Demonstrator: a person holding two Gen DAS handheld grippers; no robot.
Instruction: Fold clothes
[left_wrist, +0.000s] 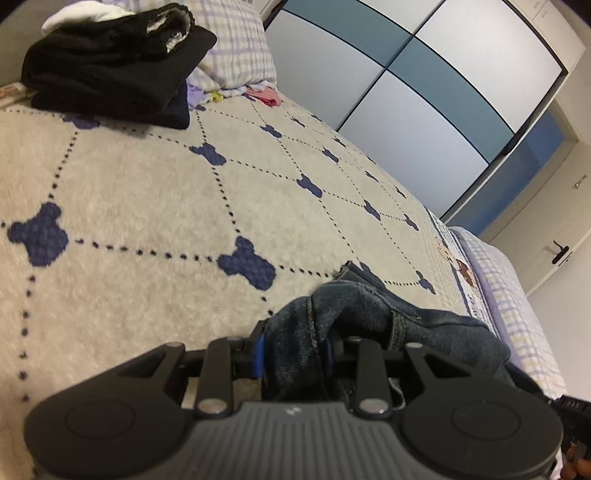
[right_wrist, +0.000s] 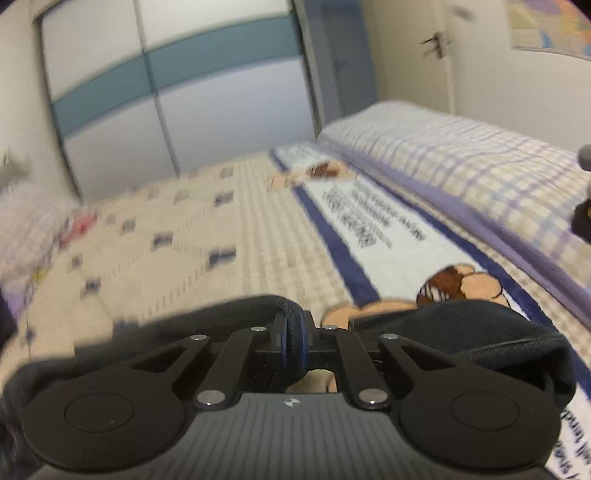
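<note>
We hold a pair of dark blue denim jeans (left_wrist: 369, 317) with heavy seams and a faded, washed surface; the cloth is bunched and wrinkled. Our left gripper (left_wrist: 295, 350) is clamped on a thick fold of this denim, its blue pads pressing the cloth from both sides. Our right gripper (right_wrist: 291, 345) is closed almost fully on a thin edge of the same garment (right_wrist: 461, 325), which looks nearly black in that view. The jeans lie on the beige fleece blanket with dotted lines and navy bear shapes (left_wrist: 147, 192), at its near edge, just in front of both grippers.

The left wrist view alone shows a stack of folded black clothes (left_wrist: 110, 66) at the far side of the blanket, with a checked lilac pillow (left_wrist: 236, 44) just beside the stack. The right wrist view — it is blurred — alone shows the white printed border of the blanket with a cartoon figure (right_wrist: 454, 280) and a poster (right_wrist: 546, 26) on the wall.

Beyond the blanket stands a wardrobe with white and teal panels (left_wrist: 424, 92), and beside the wardrobe a cream door with a dark handle (left_wrist: 559, 253).
</note>
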